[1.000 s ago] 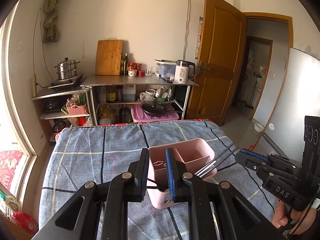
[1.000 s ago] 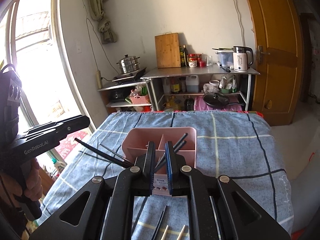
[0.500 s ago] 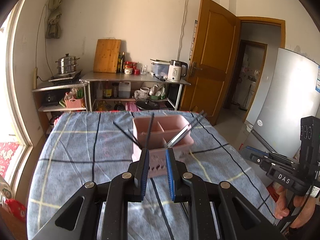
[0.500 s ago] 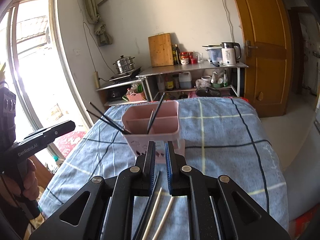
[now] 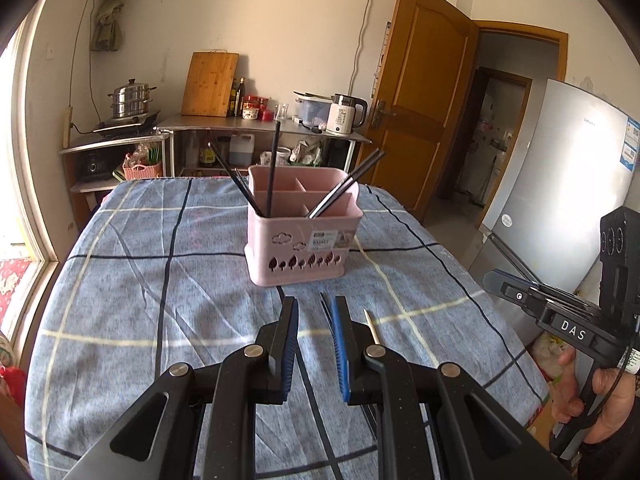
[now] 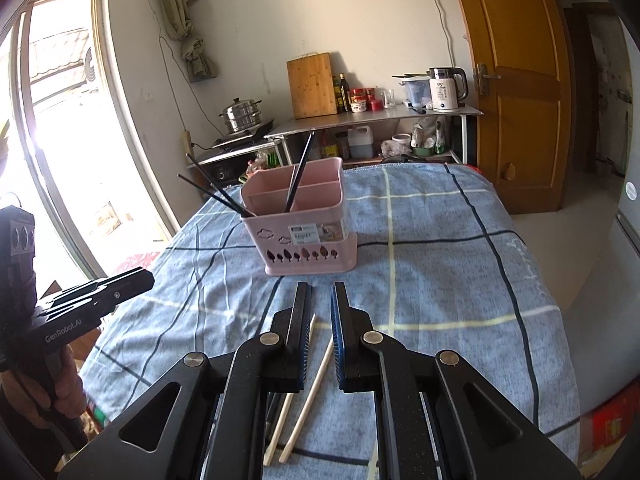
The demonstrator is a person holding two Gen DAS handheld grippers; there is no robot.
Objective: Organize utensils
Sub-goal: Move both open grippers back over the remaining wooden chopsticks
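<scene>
A pink utensil holder (image 5: 302, 236) stands mid-table and shows in the right wrist view (image 6: 304, 226) too. Several black chopsticks (image 5: 273, 168) stand in its compartments, some leaning left (image 6: 212, 192), some right (image 5: 346, 186). My left gripper (image 5: 314, 312) is open and empty, low over the cloth in front of the holder. My right gripper (image 6: 320, 296) is open and empty above two pale wooden chopsticks (image 6: 316, 380) lying on the cloth. A pale chopstick tip (image 5: 371, 324) and a dark one (image 5: 325, 306) lie by the left gripper.
The table wears a blue checked cloth (image 5: 160, 280). Behind it stand a steel shelf (image 5: 256, 128) with kettle, jars and cutting board, and a steamer pot (image 5: 130, 100). A wooden door (image 5: 420, 112) and a fridge (image 5: 560, 184) are at right. A window (image 6: 60, 120) is left.
Both grippers have pulled back from the holder toward the near table edge and dropped lower. Loose chopsticks on the cloth have come into view beneath them.
</scene>
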